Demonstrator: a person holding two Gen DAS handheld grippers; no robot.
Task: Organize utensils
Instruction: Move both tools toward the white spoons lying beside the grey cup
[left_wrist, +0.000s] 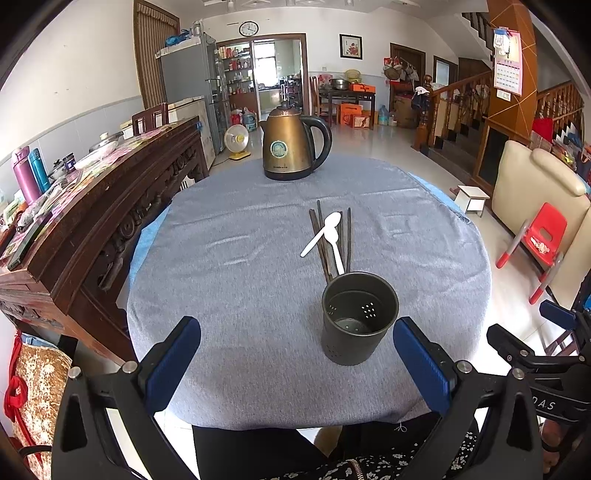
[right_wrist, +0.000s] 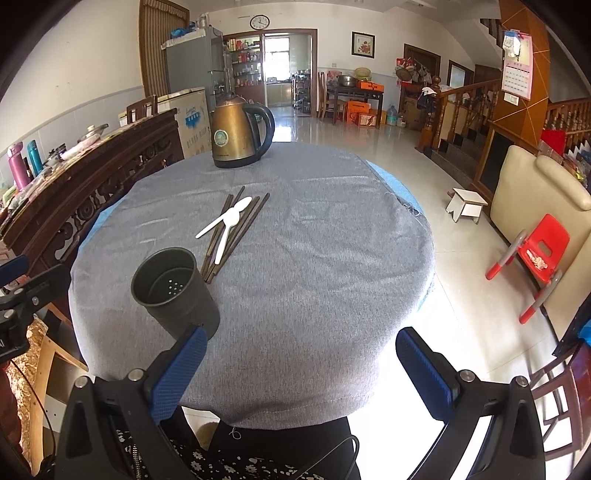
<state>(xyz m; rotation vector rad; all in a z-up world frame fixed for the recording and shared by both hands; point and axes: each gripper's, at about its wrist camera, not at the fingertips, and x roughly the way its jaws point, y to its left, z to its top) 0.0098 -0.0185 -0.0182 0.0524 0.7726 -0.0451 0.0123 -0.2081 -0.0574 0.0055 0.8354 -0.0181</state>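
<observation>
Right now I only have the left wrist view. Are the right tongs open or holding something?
Observer: The right tongs are open with nothing between them, above the near edge of the table.
Operator: The cup hides the near ends of the chopsticks from me. Are they inside it?
Observer: No. The near ends of the chopsticks lie on the cloth just right of the cup, outside it.
</observation>
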